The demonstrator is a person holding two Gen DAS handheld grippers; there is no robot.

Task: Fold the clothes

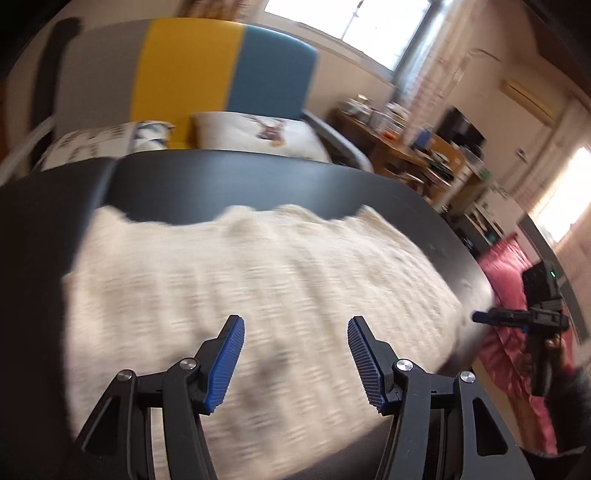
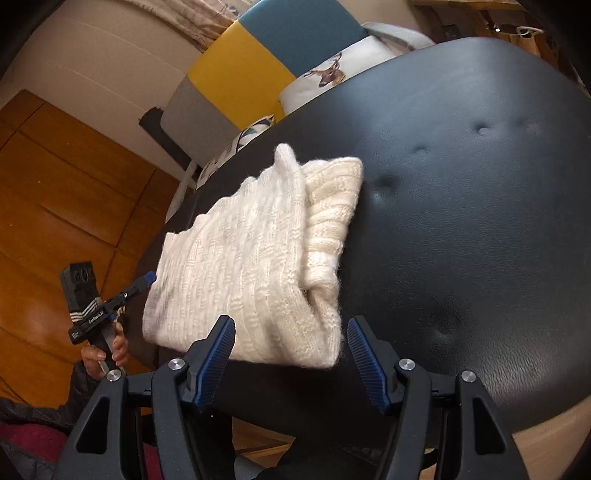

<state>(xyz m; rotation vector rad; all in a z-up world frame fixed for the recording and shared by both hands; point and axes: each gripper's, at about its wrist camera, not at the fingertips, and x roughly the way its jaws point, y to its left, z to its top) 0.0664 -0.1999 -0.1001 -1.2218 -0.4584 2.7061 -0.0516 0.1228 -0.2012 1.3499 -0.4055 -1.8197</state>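
Blurring hides the knit detail of the cream sweater point(image 2: 255, 258) in the left view, folded on the black desk point(image 2: 461, 221) ahead of both tongs, left tongs point(image 1: 295, 360) apart and empty, right tongs point(image 2: 291, 360) likewise apart, angled downward, left hand point(image 2: 107, 350) partly cut off.

Bright, lived-in bedroom

Sunlit window point(image 1: 373, 22) at one o'clock; grey-yellow-blue headboard point(image 1: 192, 66) at twelve; cluttered wooden desk point(image 1: 402, 155) at two; orange wooden floor point(image 2: 55, 206) at nine.
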